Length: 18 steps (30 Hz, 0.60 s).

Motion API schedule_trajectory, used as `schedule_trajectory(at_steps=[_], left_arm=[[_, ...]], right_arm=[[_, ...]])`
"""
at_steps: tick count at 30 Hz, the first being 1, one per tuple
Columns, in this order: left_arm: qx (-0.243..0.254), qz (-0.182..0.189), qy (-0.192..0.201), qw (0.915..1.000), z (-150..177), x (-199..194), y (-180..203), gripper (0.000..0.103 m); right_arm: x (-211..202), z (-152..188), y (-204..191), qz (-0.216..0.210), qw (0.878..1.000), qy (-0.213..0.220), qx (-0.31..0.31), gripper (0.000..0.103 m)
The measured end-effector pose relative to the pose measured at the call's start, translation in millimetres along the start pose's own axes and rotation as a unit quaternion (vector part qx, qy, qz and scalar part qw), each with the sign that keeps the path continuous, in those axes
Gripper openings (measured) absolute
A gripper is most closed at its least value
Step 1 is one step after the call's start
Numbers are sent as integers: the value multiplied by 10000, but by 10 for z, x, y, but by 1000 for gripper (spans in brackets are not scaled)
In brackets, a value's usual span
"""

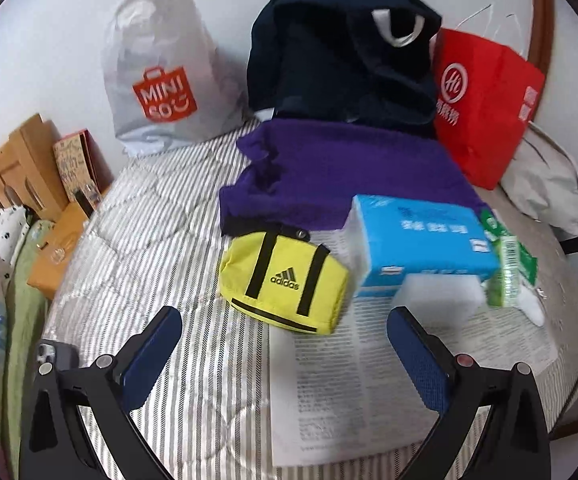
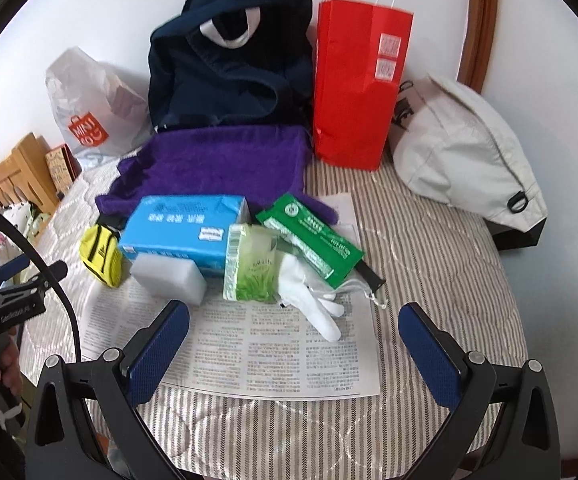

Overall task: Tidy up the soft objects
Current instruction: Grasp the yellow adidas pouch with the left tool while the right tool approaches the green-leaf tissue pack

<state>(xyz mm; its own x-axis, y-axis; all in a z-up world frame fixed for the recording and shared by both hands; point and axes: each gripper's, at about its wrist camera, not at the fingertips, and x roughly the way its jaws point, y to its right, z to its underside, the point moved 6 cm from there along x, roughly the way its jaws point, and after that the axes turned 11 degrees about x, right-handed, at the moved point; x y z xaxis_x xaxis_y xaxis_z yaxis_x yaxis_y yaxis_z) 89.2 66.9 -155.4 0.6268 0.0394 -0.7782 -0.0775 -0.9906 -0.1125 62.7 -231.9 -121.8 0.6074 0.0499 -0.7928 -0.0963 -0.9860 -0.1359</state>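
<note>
On a newspaper point(image 2: 273, 344) on the striped bed lie a yellow adidas pouch point(image 1: 285, 280) point(image 2: 103, 254), a blue tissue pack point(image 1: 421, 236) point(image 2: 185, 228), a white sponge point(image 2: 169, 280), a light green tissue pack point(image 2: 253, 268), a green packet point(image 2: 309, 236) and a white glove point(image 2: 313, 300). A purple towel point(image 1: 337, 176) point(image 2: 217, 164) lies behind them. My left gripper point(image 1: 285, 320) is open, just in front of the pouch. My right gripper point(image 2: 293, 316) is open, hovering over the newspaper near the glove.
Against the wall stand a navy bag point(image 1: 341, 56) point(image 2: 229, 60), a red paper bag point(image 1: 485, 100) point(image 2: 357, 80), a Miniso plastic bag point(image 1: 161, 76) and a cream bag point(image 2: 465, 148). A wooden headboard point(image 1: 13, 168) and pillows sit at left.
</note>
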Motion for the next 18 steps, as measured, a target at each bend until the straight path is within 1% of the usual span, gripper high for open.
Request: schedule_trajectory(at_steps=[2,7,11,16,18], left_arm=[[-27,45,-81,10000,19,138,-15,103],[32,105,-58,9999,11,357,73,103],[312,-161,-12,9994,-14,534,154,102],[714,-484,-56,9963,17,703,299,102],[743,-594,-89,9954,27,759,314,102]], right_arm=[[78,25,-2,36,10000,-82,-29,103],[263,59,-40,153,9995,-232,-146,103],[364,58,-47,221,9989,-337,-232,103],[488,73,6,320,9981,-458,-255,103],[547,80,41,371,9976,-525,-240,103]])
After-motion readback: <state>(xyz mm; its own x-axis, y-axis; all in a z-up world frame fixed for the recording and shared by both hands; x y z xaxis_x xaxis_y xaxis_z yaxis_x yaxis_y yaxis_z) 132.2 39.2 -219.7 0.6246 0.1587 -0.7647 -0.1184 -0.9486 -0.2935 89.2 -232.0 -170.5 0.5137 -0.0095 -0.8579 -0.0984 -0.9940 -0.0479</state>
